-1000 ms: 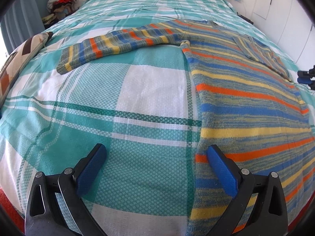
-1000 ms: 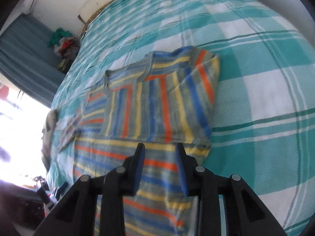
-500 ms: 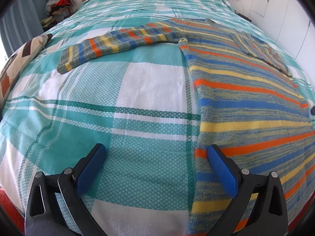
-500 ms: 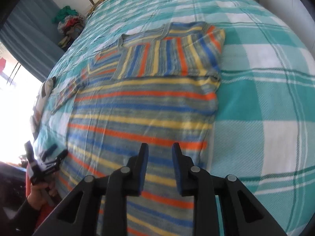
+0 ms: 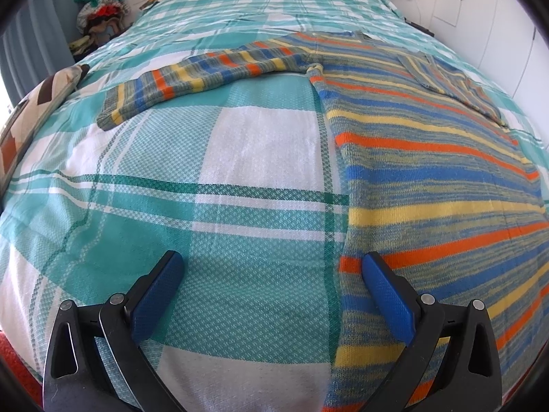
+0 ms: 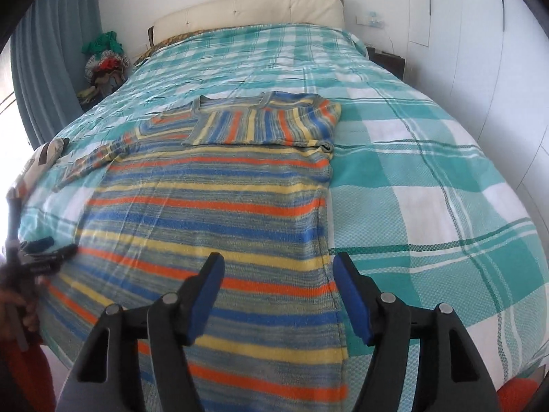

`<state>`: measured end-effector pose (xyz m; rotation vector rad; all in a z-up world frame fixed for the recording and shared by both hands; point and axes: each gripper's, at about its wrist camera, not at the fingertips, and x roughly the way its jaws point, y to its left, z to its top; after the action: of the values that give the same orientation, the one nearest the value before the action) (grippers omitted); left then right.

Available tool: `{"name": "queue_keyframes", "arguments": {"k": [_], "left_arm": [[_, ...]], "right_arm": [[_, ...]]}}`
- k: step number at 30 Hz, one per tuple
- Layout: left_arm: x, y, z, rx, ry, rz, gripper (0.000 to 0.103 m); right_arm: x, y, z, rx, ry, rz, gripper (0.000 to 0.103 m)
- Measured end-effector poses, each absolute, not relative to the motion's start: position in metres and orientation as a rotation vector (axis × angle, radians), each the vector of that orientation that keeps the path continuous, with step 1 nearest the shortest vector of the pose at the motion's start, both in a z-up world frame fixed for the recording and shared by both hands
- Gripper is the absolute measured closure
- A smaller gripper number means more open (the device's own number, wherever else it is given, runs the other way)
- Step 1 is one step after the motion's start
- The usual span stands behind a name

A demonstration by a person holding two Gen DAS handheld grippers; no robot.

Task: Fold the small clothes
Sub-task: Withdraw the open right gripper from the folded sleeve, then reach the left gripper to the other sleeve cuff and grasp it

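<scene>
A striped knit sweater (image 5: pixel 429 178) in blue, orange, yellow and grey lies flat on the bed, hem toward me. Its left sleeve (image 5: pixel 206 75) stretches out sideways; its right sleeve (image 6: pixel 264 123) is folded across the chest. My left gripper (image 5: pixel 271 274) is open and empty, low over the sweater's left hem edge, its right finger above the fabric. My right gripper (image 6: pixel 278 274) is open and empty, straddling the sweater's right side seam (image 6: pixel 326 240) near the hem. The left gripper also shows in the right wrist view (image 6: pixel 41 250).
The bed carries a teal and white plaid cover (image 5: pixel 212 185). A patterned cushion (image 5: pixel 31 116) lies at the left edge. A pile of clothes (image 6: pixel 106 58) sits beside the headboard (image 6: pixel 247 13). White wall and cabinets (image 6: pixel 480 51) run along the right.
My right gripper has pulled back from the folded sleeve toward the hem and opened from nearly shut. My left gripper has stayed open and barely shifted.
</scene>
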<state>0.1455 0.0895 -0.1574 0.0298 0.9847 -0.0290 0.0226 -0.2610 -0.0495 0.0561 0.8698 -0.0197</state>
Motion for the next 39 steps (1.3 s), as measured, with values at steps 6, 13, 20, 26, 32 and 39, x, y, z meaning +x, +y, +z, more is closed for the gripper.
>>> {"name": "queue_keyframes", "arguments": {"k": [6, 13, 20, 26, 32, 39], "left_arm": [[0.145, 0.089, -0.158, 0.031, 0.984, -0.028, 0.001], [0.146, 0.089, -0.158, 0.031, 0.984, -0.028, 0.0], [0.146, 0.089, -0.157, 0.031, 0.984, -0.027, 0.0], [0.146, 0.089, -0.158, 0.031, 0.984, -0.027, 0.0], [0.146, 0.091, -0.153, 0.022, 1.019, -0.033, 0.001], [0.178, 0.144, -0.095, -0.169, 0.972, -0.068, 0.001]], "right_arm": [[0.022, -0.249, -0.056, 0.005, 0.881, 0.023, 0.037], [0.021, -0.252, -0.066, 0.001, 0.896, 0.002, 0.037], [0.022, -0.252, -0.068, -0.006, 0.9, 0.011, 0.037], [0.021, -0.244, -0.07, -0.027, 0.903, 0.034, 0.037], [0.021, -0.239, -0.069, -0.031, 0.898, 0.048, 0.037], [0.02, -0.241, -0.066, -0.011, 0.884, 0.05, 0.036]]}}
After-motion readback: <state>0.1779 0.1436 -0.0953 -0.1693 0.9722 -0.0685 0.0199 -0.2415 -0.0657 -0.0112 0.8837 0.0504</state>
